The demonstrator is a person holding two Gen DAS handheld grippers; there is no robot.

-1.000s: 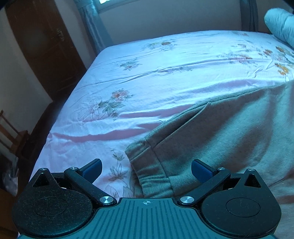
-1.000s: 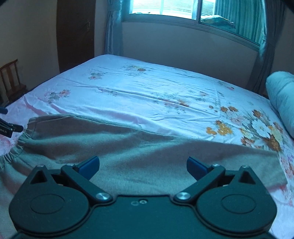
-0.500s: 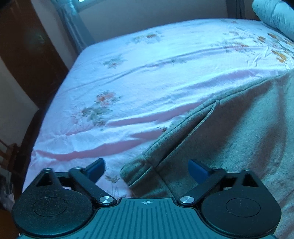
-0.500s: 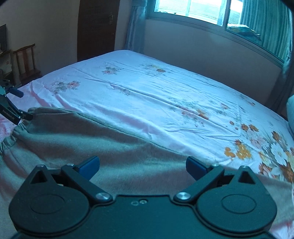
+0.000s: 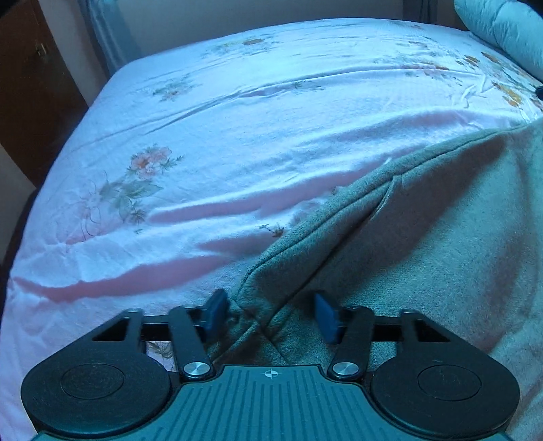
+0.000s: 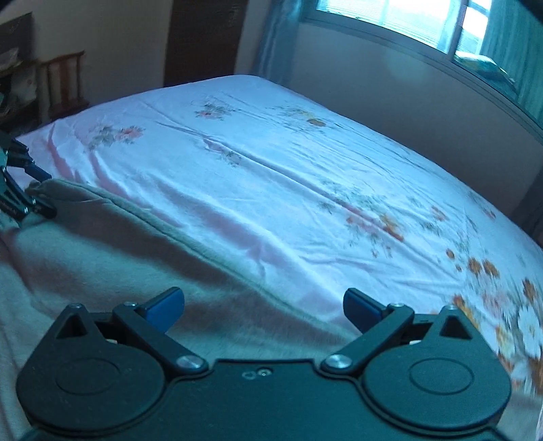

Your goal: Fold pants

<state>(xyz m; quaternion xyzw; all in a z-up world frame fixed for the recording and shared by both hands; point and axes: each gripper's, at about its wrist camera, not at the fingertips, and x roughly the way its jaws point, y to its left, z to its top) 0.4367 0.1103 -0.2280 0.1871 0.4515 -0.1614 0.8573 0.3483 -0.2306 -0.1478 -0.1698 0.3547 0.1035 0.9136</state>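
Grey-green pants point(image 5: 424, 244) lie spread on a bed with a pink floral sheet point(image 5: 210, 142). In the left wrist view my left gripper point(image 5: 271, 313) has its jaws partly closed around the waistband corner point(image 5: 261, 305), with a gap still between the blue pads. In the right wrist view my right gripper point(image 6: 263, 307) is open and hovers just above the pants' point(image 6: 118, 257) far edge, holding nothing. The left gripper point(image 6: 23, 190) shows at the far left of that view, at the waistband corner.
A light blue pillow point(image 5: 502, 27) lies at the bed's far right corner. A dark wooden wardrobe point(image 5: 30, 101) stands left of the bed. A wooden chair point(image 6: 62, 88), a door and a window point(image 6: 424, 23) with curtains are beyond the bed.
My left gripper has moved forward onto the waistband corner and its jaws have narrowed around it. My right gripper has shifted left along the pants' far edge, staying open.
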